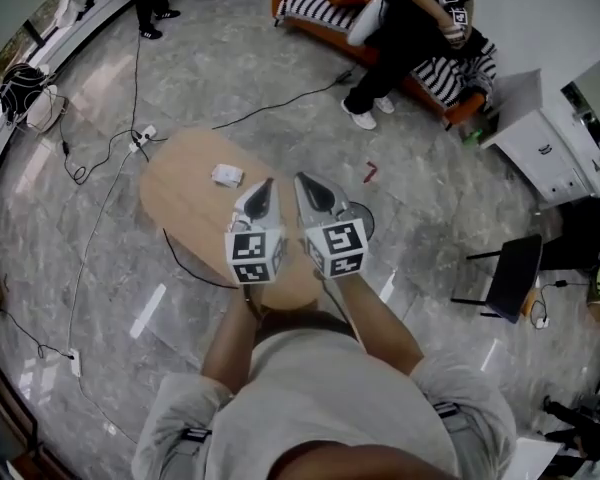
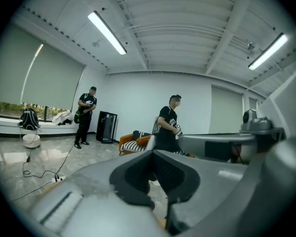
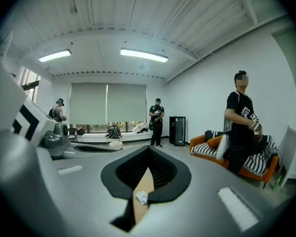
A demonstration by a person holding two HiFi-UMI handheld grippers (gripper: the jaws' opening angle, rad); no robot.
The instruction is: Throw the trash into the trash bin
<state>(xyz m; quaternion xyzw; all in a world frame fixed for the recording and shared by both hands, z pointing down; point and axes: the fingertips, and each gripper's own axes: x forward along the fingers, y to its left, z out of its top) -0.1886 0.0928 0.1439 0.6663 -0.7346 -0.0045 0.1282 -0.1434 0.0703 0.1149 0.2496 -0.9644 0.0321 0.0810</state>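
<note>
The trash (image 1: 227,175), a small white crumpled scrap, lies on the oval wooden desk (image 1: 175,188), ahead of both grippers and off to the left, its slightly longer side running across the head view. The left gripper (image 1: 264,190) is the nearer of the two and points just past the scrap's right side, so by my reckoning the pick falls to that hand after a small swing left. Its fingers (image 1: 256,204) meet at the tips with nothing between them and touch nothing. Just beside it, the right gripper (image 1: 306,186) also has its fingers (image 1: 322,198) pressed together and empty; its own view shows only a strip of desk and a white scrap through the slit below them. A round dark thing (image 1: 366,220) on the floor, partly hidden behind the right gripper, may be the bin; I cannot tell for sure
</note>
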